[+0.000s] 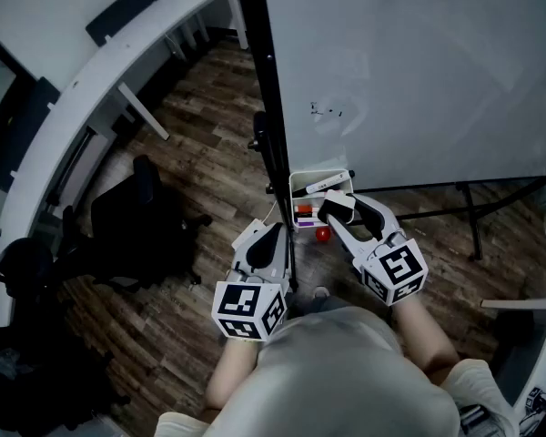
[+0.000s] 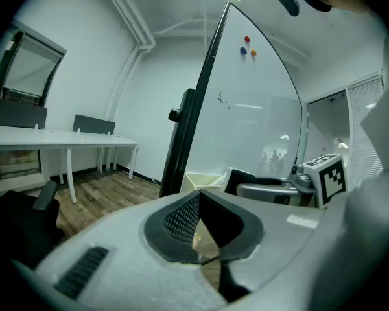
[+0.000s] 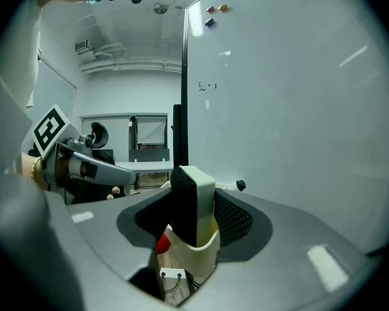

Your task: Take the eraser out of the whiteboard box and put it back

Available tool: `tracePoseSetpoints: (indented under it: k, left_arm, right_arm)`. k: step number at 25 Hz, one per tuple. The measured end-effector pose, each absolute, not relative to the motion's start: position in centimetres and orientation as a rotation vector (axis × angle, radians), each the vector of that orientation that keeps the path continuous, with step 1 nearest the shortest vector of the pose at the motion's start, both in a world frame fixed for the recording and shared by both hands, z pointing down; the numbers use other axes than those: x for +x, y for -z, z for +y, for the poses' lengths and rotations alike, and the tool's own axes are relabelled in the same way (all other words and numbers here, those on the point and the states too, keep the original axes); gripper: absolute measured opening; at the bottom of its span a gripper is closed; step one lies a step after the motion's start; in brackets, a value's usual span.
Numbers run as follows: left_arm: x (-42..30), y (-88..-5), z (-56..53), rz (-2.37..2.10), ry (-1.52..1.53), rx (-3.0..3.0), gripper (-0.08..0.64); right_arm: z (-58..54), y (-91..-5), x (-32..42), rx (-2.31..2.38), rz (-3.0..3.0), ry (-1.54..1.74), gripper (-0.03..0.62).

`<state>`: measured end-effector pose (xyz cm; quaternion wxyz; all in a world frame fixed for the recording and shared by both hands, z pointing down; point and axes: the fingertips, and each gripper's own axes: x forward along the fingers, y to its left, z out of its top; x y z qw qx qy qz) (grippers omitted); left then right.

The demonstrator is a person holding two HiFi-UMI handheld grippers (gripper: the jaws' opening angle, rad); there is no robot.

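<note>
The eraser (image 3: 193, 203) is gripped upright between the fingers (image 3: 236, 218) of the right gripper (image 1: 341, 211). Its lower end is within the whiteboard box (image 1: 302, 183), at the lower edge of the whiteboard (image 1: 419, 71). The fingers of the left gripper (image 1: 275, 233) are closed on nothing, beside the black board frame (image 1: 264, 89). A wooden floor (image 1: 209, 144) lies below. A curved white tabletop (image 1: 100, 71) and a black chair (image 1: 136, 212) are located at the left.
</note>
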<state>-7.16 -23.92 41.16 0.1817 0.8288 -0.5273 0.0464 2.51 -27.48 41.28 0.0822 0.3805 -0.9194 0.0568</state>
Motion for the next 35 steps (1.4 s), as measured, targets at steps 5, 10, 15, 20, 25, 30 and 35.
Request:
tracePoseSetpoints:
  k: [5,10,15,20,25,30,35]
  left_arm:
    - [-7.2,-41.1,-23.6,-1.484,-0.129,2.341,0.0]
    - [-7.2,-41.1,-23.2,-1.479,-0.129,2.345,0.0]
    - [-7.0,-41.0,-22.6,-1.467,-0.125,2.357,0.0]
    - [-6.8,-40.7,-22.2,-1.456,-0.122,2.371,0.0]
    - [-6.7,-40.5,-21.5,-1.45,-0.122,2.381,0.0]
    - [-6.7,-40.5,-20.8,-1.444,-0.125,2.389,0.0]
    - [-6.6,-40.4,-20.1,-1.434,-0.126,2.398,0.0]
  right_arm:
    - [-27.3,-41.3,2.4,1.138,-2.738,-0.179,0.208]
    - [-27.0,-40.3,2.3,1.149,-2.771,-0.16,0.253]
    - [-26.4,-39.5,2.5,1.17,-2.772,-0.127,0.259]
    - [-25.7,-39.0,2.7,1.182,-2.772,-0.111,0.259]
    - [-24.8,-38.6,2.7,1.19,-2.774,-0.104,0.258]
    - [-24.0,-38.3,2.8,1.2,-2.777,-0.101,0.258]
    - [-23.1,-37.9,2.8,1.219,-2.775,-0.096,0.256]
